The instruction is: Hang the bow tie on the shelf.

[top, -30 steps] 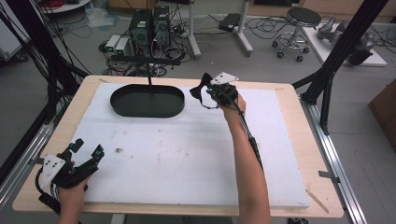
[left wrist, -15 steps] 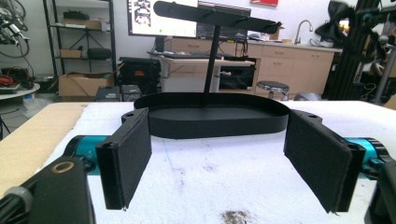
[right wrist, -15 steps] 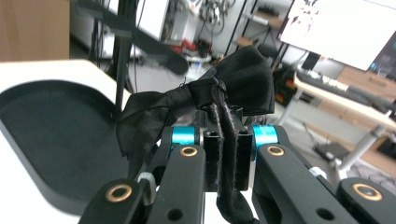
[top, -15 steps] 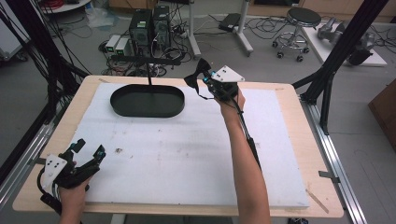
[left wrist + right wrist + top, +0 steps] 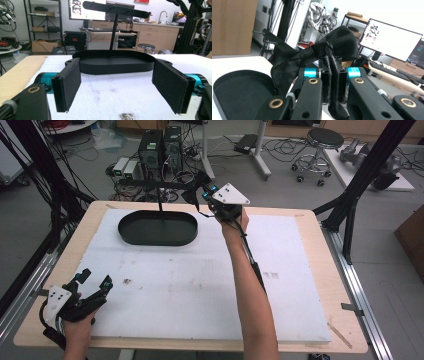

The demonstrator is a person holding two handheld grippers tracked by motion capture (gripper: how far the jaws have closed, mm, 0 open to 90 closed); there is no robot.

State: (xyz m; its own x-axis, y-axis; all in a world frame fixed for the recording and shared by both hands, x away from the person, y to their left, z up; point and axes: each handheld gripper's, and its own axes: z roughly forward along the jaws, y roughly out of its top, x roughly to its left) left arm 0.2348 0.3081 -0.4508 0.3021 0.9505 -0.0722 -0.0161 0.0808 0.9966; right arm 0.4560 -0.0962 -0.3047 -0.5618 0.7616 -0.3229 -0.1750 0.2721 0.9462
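Right gripper point(image 5: 331, 82) clamps black fabric bow tie point(image 5: 317, 56) beside black T-bar stand point(image 5: 159, 195) on oval tray; hanging not yet done. Left gripper point(image 5: 125, 85) gapes empty.

Grey floor strewn with cables point(image 5: 280, 150) — two computer towers point(image 5: 161, 150) at upper centre, a round stool point(image 5: 320, 145) upper right. Light wood cabinets point(image 5: 152, 35) and a lit monitor point(image 5: 392, 40) stand beyond — black metal shelving point(image 5: 42, 22) at left.
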